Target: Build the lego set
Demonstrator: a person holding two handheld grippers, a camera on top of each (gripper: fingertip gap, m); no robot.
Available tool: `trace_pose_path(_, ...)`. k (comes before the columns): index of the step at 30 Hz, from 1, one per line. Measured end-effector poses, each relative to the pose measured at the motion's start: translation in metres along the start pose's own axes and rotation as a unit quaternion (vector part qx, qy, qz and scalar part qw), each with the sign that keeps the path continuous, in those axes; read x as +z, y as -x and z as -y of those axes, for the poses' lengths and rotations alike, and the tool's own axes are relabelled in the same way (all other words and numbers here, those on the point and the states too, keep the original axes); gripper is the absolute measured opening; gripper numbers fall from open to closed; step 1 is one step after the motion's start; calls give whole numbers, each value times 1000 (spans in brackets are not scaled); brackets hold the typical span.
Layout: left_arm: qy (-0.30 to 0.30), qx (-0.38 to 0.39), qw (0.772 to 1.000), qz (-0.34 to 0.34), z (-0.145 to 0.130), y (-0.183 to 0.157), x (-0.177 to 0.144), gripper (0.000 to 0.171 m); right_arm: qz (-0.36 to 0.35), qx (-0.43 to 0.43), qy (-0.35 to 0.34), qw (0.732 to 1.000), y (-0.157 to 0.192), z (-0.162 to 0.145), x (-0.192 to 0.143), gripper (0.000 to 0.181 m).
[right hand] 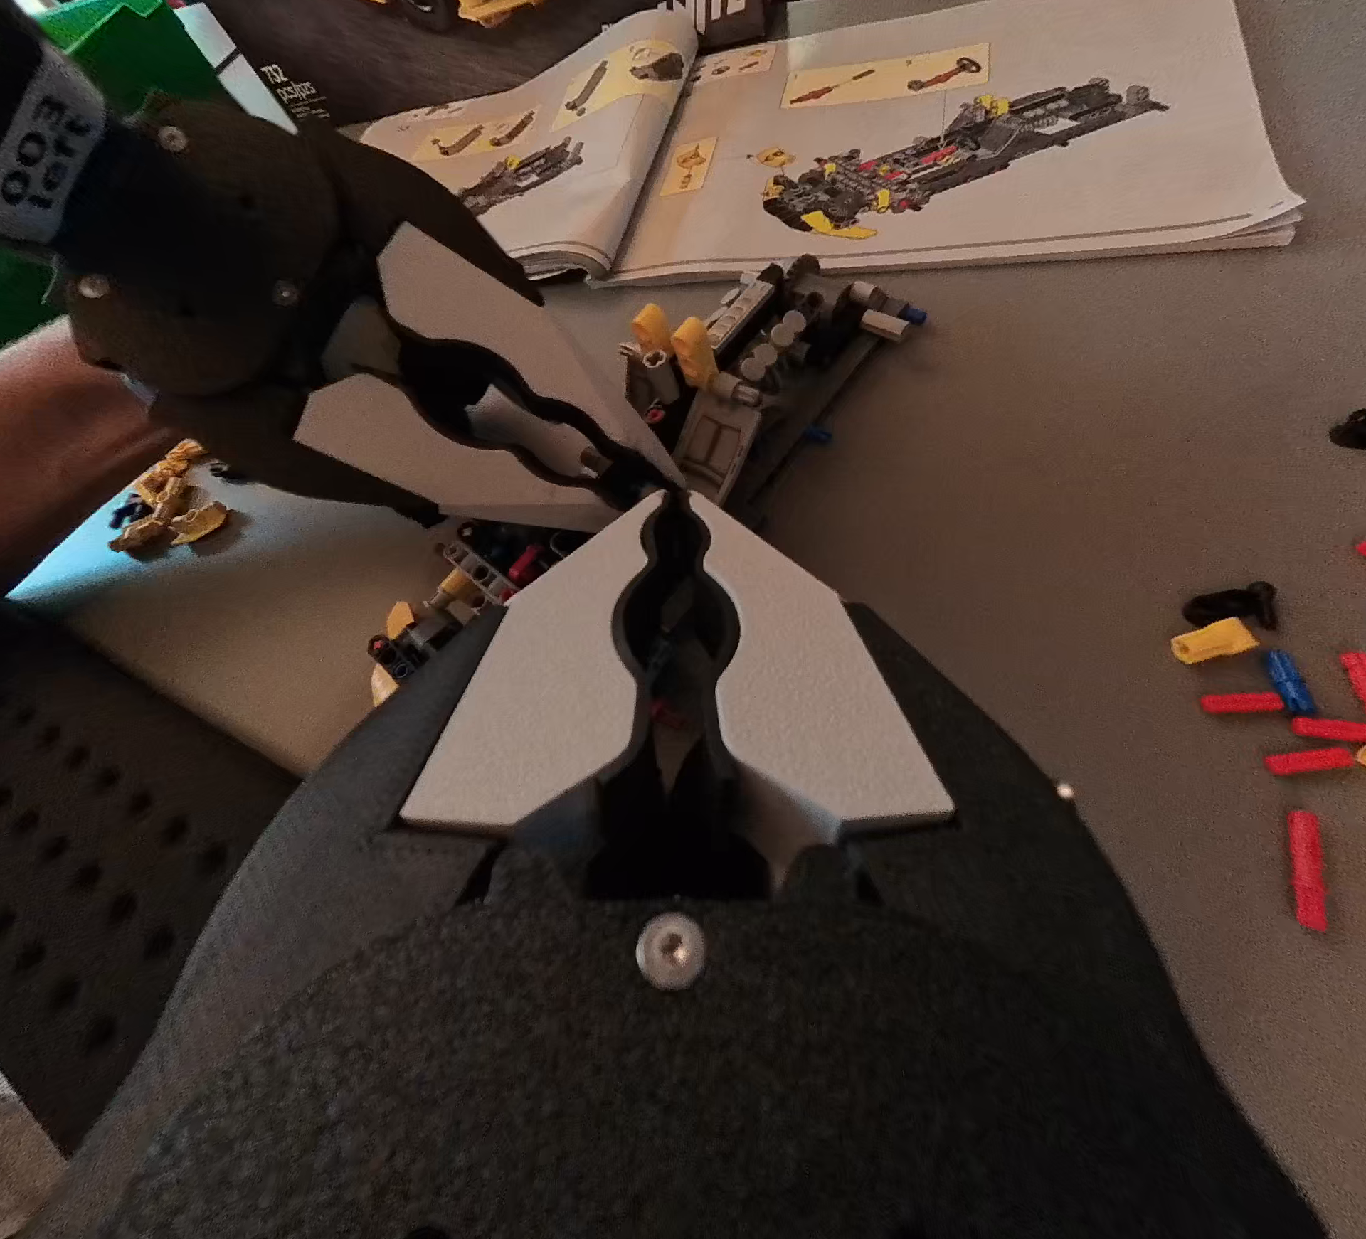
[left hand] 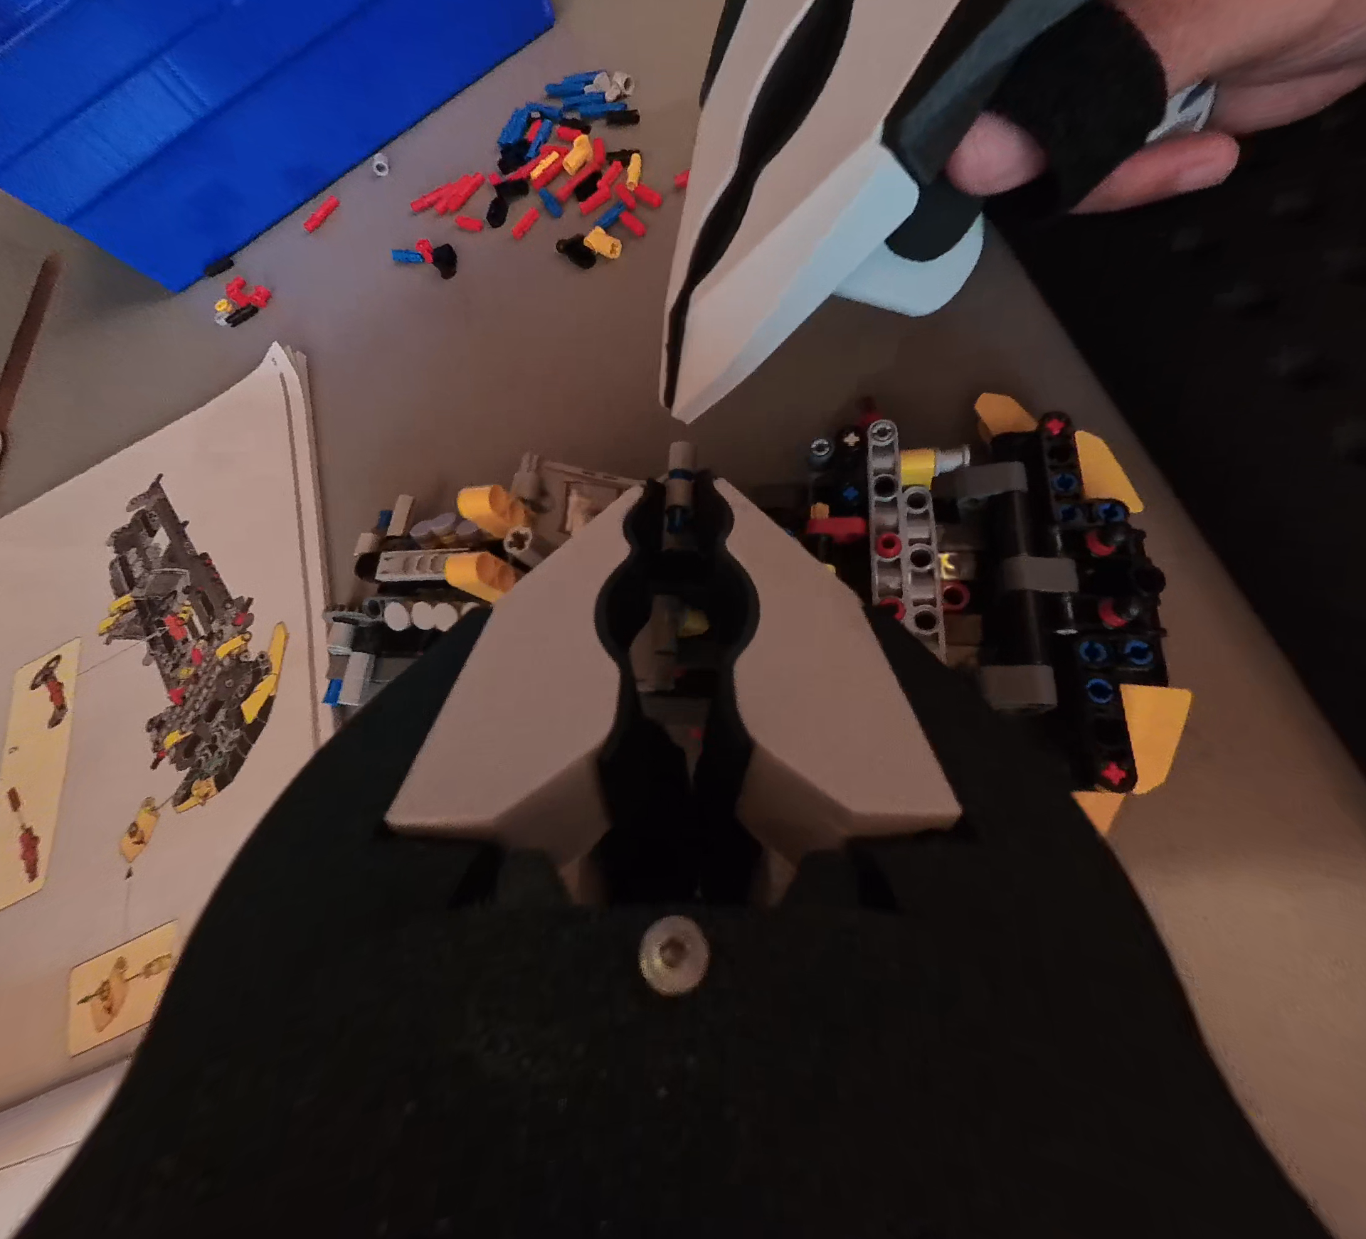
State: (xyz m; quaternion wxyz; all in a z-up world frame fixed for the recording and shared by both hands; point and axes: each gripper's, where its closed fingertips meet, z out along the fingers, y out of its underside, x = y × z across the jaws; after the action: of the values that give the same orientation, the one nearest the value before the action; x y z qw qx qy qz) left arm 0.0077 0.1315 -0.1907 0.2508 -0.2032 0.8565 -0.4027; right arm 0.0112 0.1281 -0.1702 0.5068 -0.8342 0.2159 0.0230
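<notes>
The left claw and the right claw share one scheme: pale grey finger faces edged in black on a speckled black body. Loose pins in red, blue, black and yellow lie scattered on the grey-brown worktop beside a bright blue bin. The part-built model is black and grey with yellow panels and red and blue dots, and the white instruction booklet carries pale yellow boxes.

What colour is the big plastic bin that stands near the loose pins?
The bin is bright blue, best seen in the left wrist view.
</notes>
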Motion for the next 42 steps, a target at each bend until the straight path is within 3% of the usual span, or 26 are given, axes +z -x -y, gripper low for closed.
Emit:
trace_pose_path(17,-9,30,999,27,11,4,-3,5,16,40,-8,999,-4,2,1,12)
trace_pose_path(33,2,34,999,41,9,4,0,5,12,42,7,999,-3,-3,4,4)
trace_pose_path(42,-1,42,998,43,11,4,1,4,65,91,7,994,0,-1,2,1)
